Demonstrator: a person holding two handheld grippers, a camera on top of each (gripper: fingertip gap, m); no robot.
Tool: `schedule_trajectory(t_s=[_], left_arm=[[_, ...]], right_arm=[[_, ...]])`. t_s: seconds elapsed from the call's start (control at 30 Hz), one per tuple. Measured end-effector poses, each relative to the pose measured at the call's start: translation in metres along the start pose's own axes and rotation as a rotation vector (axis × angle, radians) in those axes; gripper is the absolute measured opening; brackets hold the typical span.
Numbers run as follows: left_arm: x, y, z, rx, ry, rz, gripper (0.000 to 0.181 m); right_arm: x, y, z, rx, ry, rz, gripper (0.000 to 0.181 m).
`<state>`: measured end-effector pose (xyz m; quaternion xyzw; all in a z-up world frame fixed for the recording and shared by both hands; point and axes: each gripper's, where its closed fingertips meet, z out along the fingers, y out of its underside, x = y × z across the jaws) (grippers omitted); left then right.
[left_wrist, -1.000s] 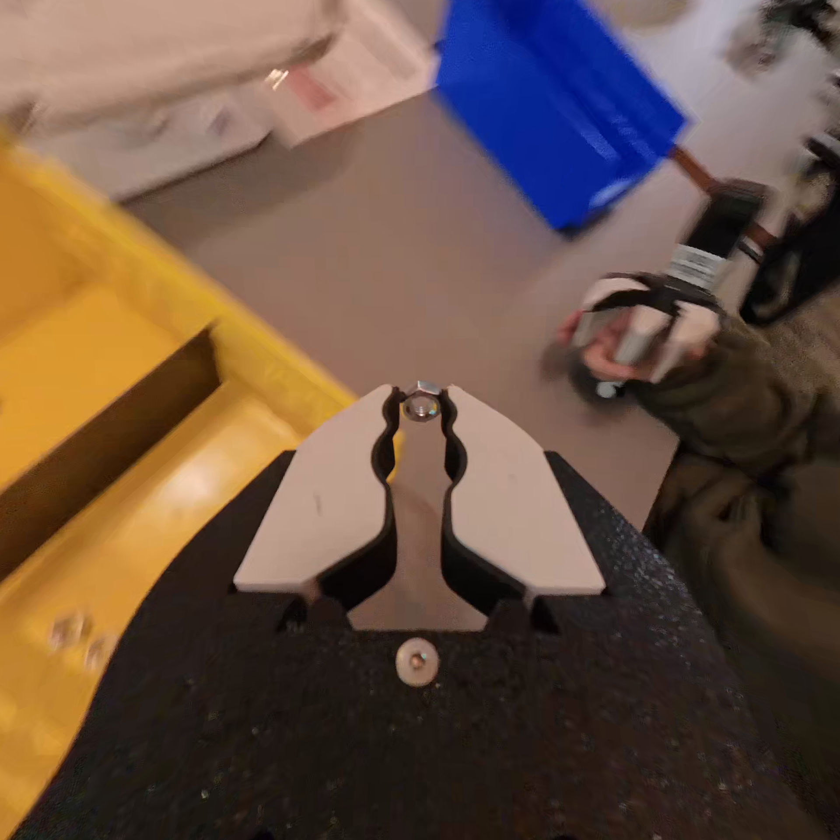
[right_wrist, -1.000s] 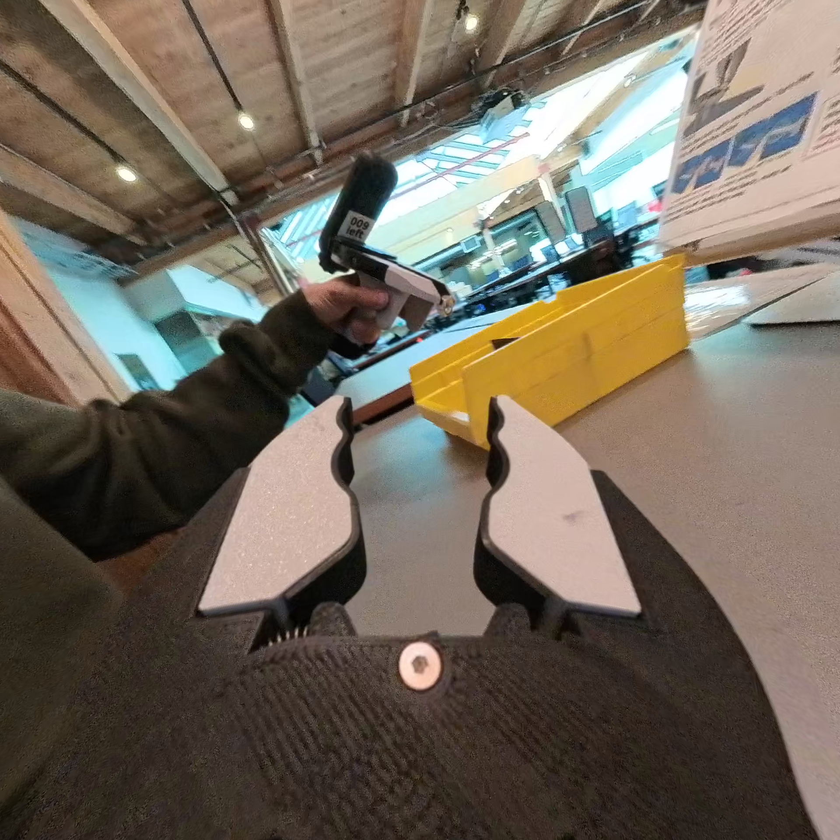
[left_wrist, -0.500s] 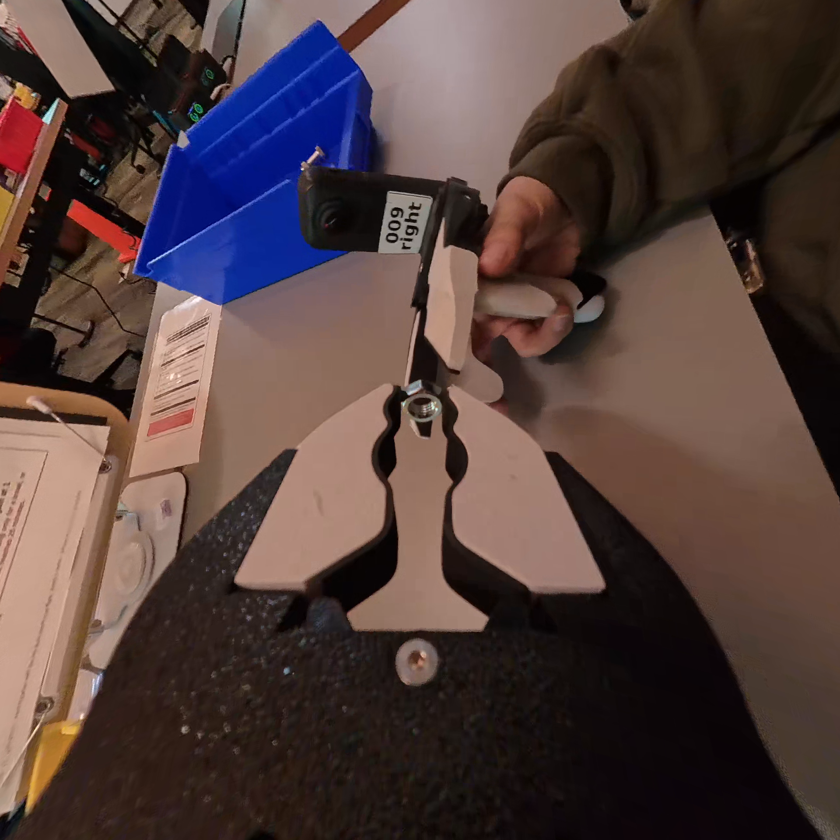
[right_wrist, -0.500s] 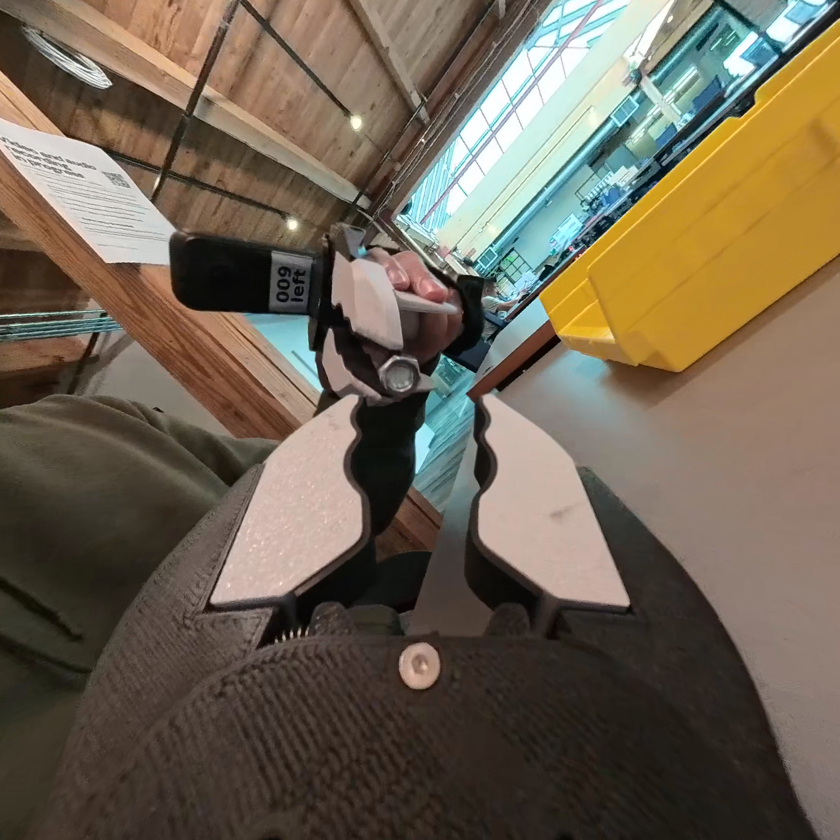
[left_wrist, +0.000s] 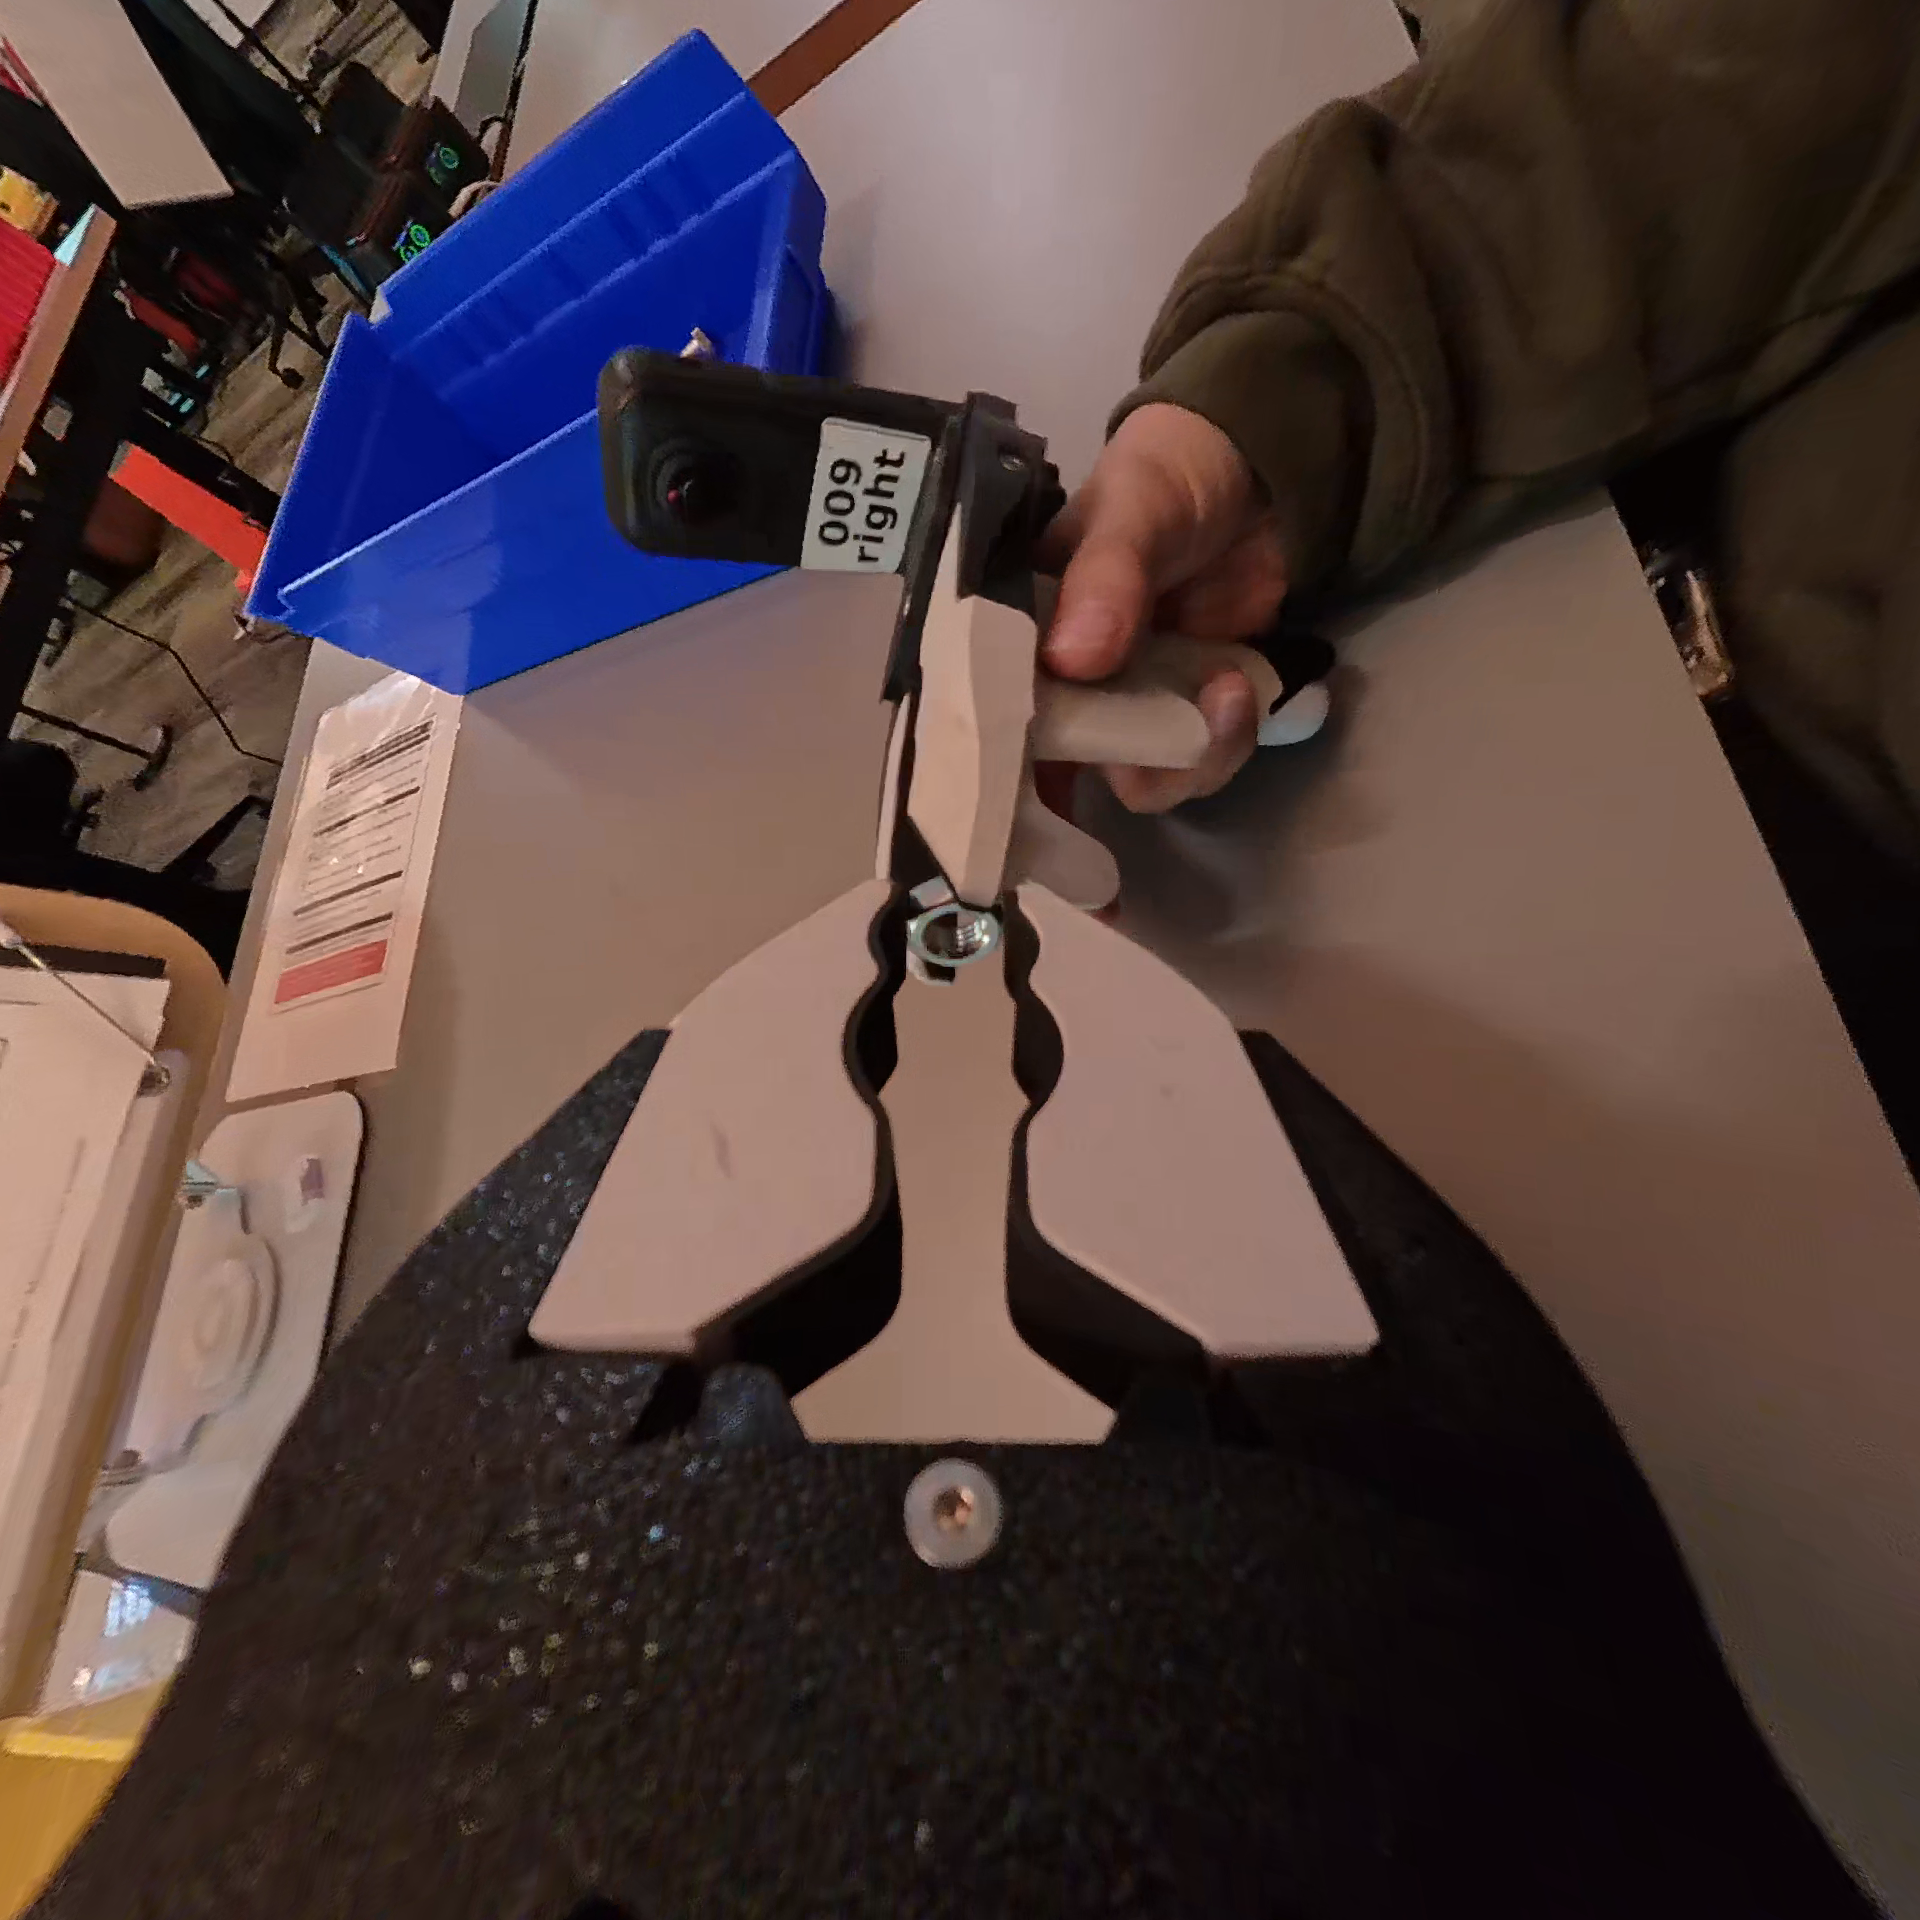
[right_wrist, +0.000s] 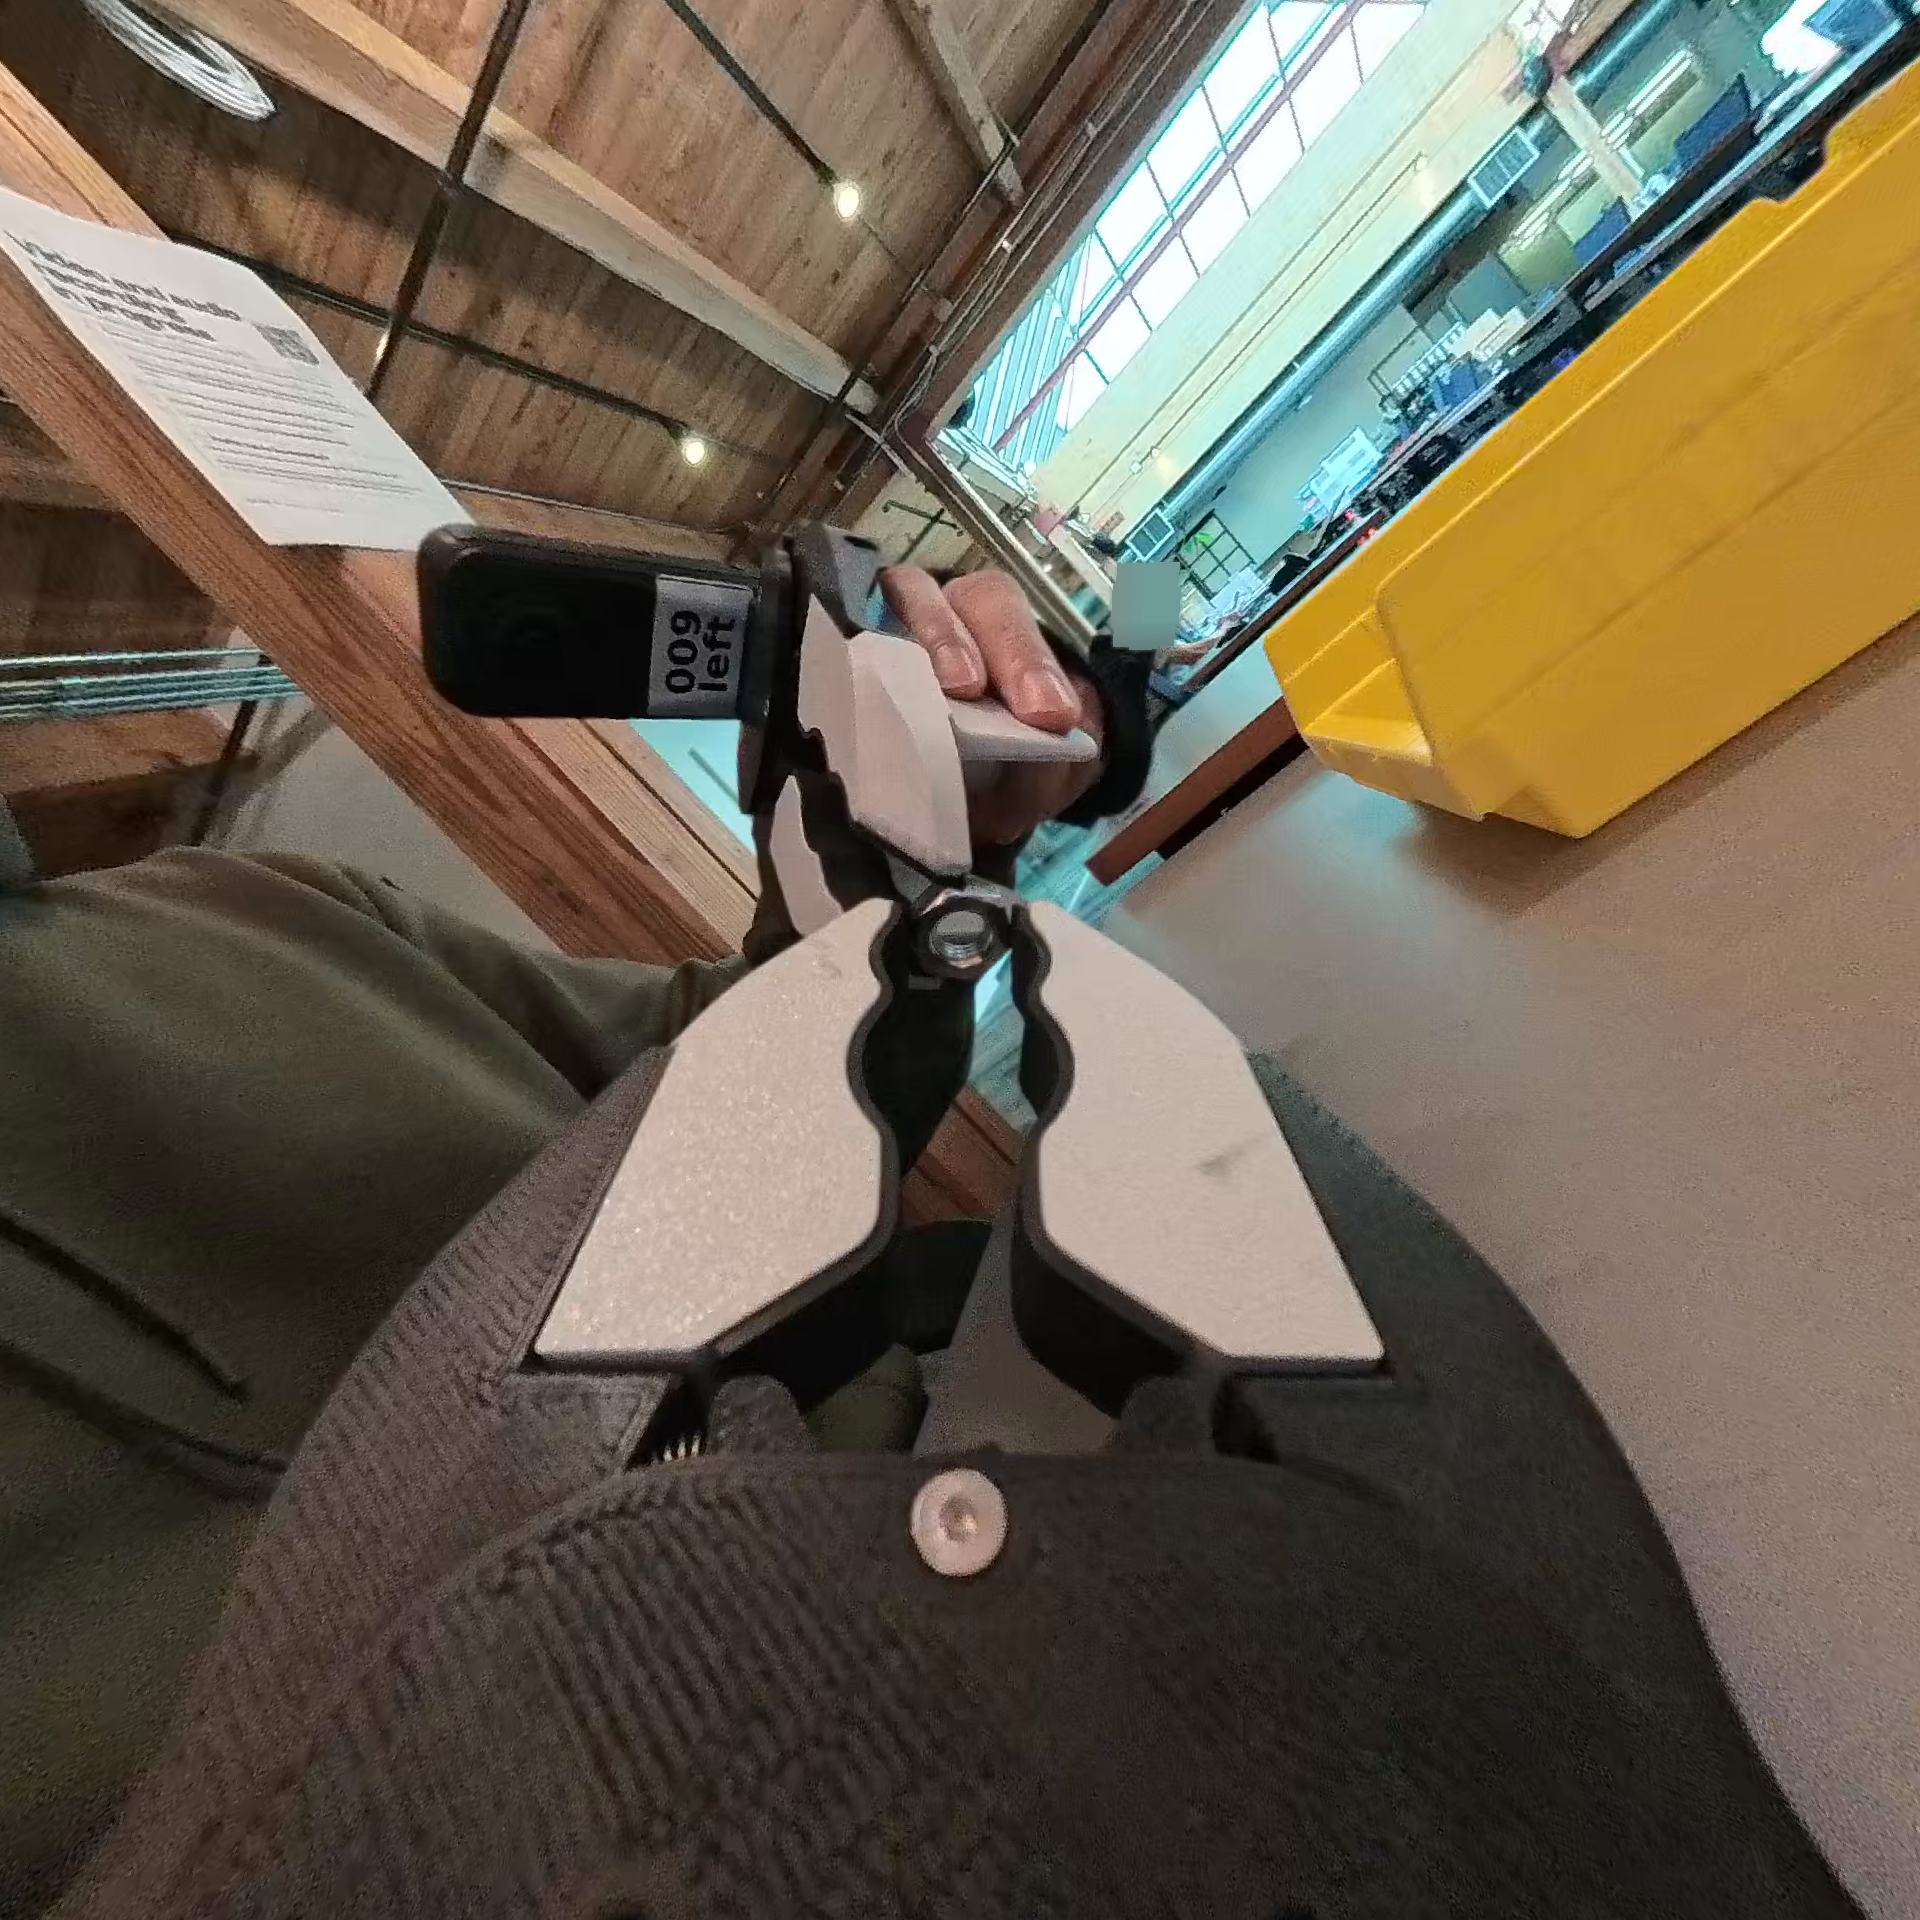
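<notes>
A silver hex nut (left_wrist: 954, 935) sits between the fingertips of my left gripper (left_wrist: 954, 928), which is shut on it above the grey table (left_wrist: 1403, 1039). My right gripper's fingers (left_wrist: 966, 769) come in from the far side, edge-on, and meet the nut at their tips. In the right wrist view the same nut (right_wrist: 961, 933) is pinched between the tips of my right gripper (right_wrist: 958, 930), with the left gripper's fingers (right_wrist: 894, 758) gripping it from the opposite side. A hand holds each gripper's handle.
A blue bin (left_wrist: 582, 416) stands on the table behind the right gripper. A yellow bin (right_wrist: 1621, 582) stands farther along the table. A printed sheet (left_wrist: 353, 883) and white items lie at the table's left edge. A wooden post (right_wrist: 416, 675) stands behind.
My left gripper swung away from the yellow bin with the nut and met the right gripper. The right gripper's fingers, wide open before, have closed onto the nut.
</notes>
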<state>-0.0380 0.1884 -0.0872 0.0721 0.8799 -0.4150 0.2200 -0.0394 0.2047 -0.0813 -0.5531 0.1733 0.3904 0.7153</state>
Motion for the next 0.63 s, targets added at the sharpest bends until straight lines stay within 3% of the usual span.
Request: schedule_trajectory(t_s=[0.03,0.13,0.27,0.43,0.63], left_arm=[[-0.003,0.002,0.0,0.003,-0.007,-0.036,0.019],[-0.027,0.013,-0.01,-0.01,-0.086,-0.198,0.028],[-0.088,0.05,-0.053,-0.064,-0.305,-0.498,0.028],[-0.159,0.162,-0.122,-0.401,-0.52,-0.897,0.032],[-0.202,0.288,-0.14,-0.74,-0.446,-1.345,0.025]], right_arm=[[0.002,-0.001,-0.001,0.005,0.025,-0.031,0.019],[0.014,-0.023,-0.012,0.096,0.206,-0.248,0.019],[0.026,-0.049,-0.04,0.135,0.546,-0.62,0.019],[0.045,-0.052,-0.054,0.003,0.838,-0.9,0.019],[0.051,-0.045,-0.049,-0.084,0.892,-0.996,0.019]])
